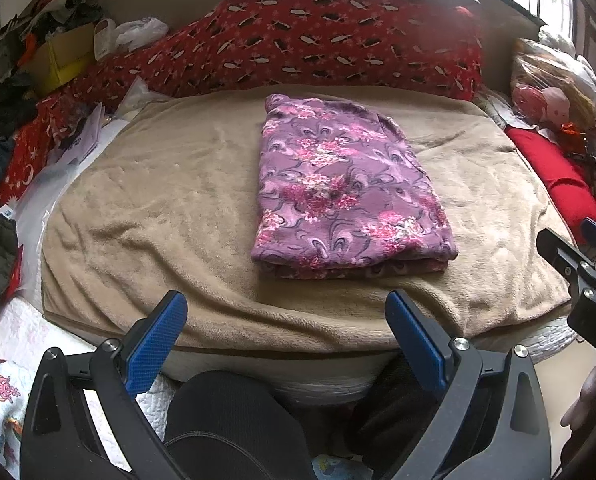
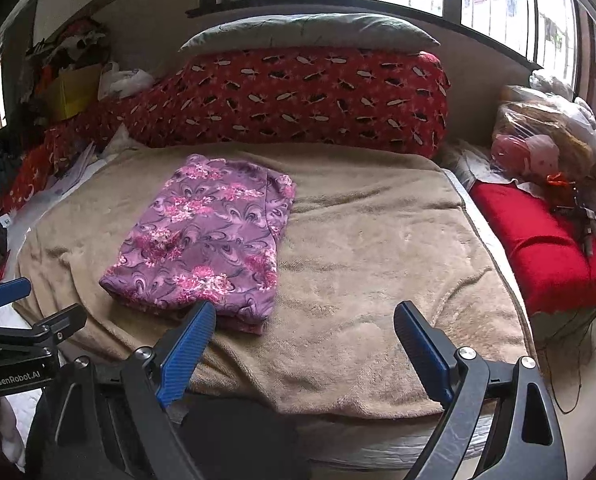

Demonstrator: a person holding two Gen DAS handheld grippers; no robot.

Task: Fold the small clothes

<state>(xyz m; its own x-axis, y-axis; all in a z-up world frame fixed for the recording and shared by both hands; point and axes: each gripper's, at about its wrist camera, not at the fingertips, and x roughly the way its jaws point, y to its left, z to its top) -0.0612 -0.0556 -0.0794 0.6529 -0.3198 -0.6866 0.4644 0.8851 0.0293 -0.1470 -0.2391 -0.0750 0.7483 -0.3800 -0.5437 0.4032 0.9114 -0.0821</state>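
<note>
The left gripper [image 1: 285, 340] hangs with its jaws spread wide and nothing between them, back at the near edge of the bed; the right gripper [image 2: 304, 350] is likewise released and empty, its left blue pad [image 2: 185, 354] just short of the near corner of the cloth. That purple flowered garment [image 1: 350, 188] lies folded into a neat rectangle on the tan blanket [image 1: 157, 200], in front of the long red pillow [image 1: 298, 44]. It looks light, soft and limp, several layers thick, so it would likely sag and unfold if lifted by one corner. The doubled fold along its near edge seems the safest place to pinch, both layers together.
</note>
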